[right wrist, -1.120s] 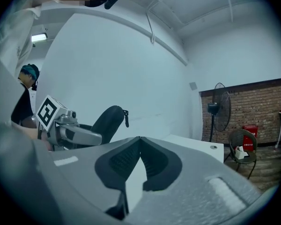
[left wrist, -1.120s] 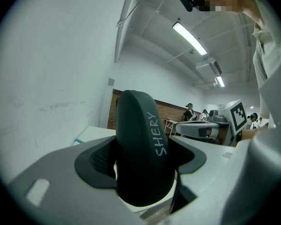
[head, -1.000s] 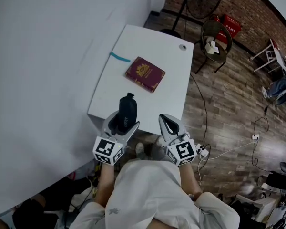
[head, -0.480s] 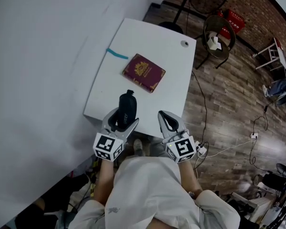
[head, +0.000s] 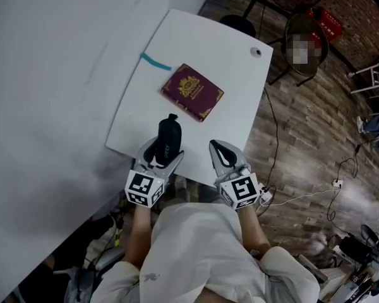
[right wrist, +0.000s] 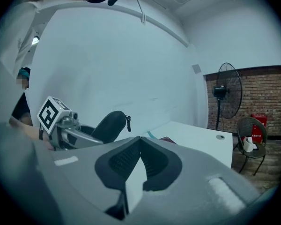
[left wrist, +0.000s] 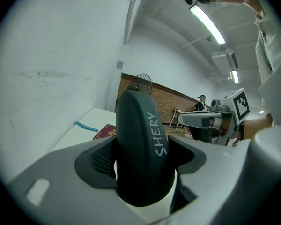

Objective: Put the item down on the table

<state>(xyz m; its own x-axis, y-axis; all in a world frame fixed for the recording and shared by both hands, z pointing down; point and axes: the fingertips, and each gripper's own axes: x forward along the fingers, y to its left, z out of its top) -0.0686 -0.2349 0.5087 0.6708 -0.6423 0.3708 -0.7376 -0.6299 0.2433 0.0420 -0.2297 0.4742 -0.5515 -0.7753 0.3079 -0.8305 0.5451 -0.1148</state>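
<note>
A black zipped case (head: 169,137) marked SHERY (left wrist: 140,144) stands between the jaws of my left gripper (head: 165,153), which is shut on it. The case hangs over the near edge of the white table (head: 221,46), with its far end pointing at the table. My right gripper (head: 220,149) is beside it on the right, also at the near edge, with its pads (right wrist: 139,159) closed together on nothing. From the right gripper view the case (right wrist: 110,124) and the left gripper's marker cube (right wrist: 53,114) show at the left.
A maroon booklet with a gold crest (head: 192,92) lies mid-table, with a teal strip (head: 156,62) by the left edge and a small round hole (head: 257,52) at the far right. A white wall runs along the left. On the wooden floor to the right stand a chair, a fan and cables (head: 303,197).
The head view has shifted slightly, so the table sits a little further right in the picture. Both grippers keep their places and the case stays gripped.
</note>
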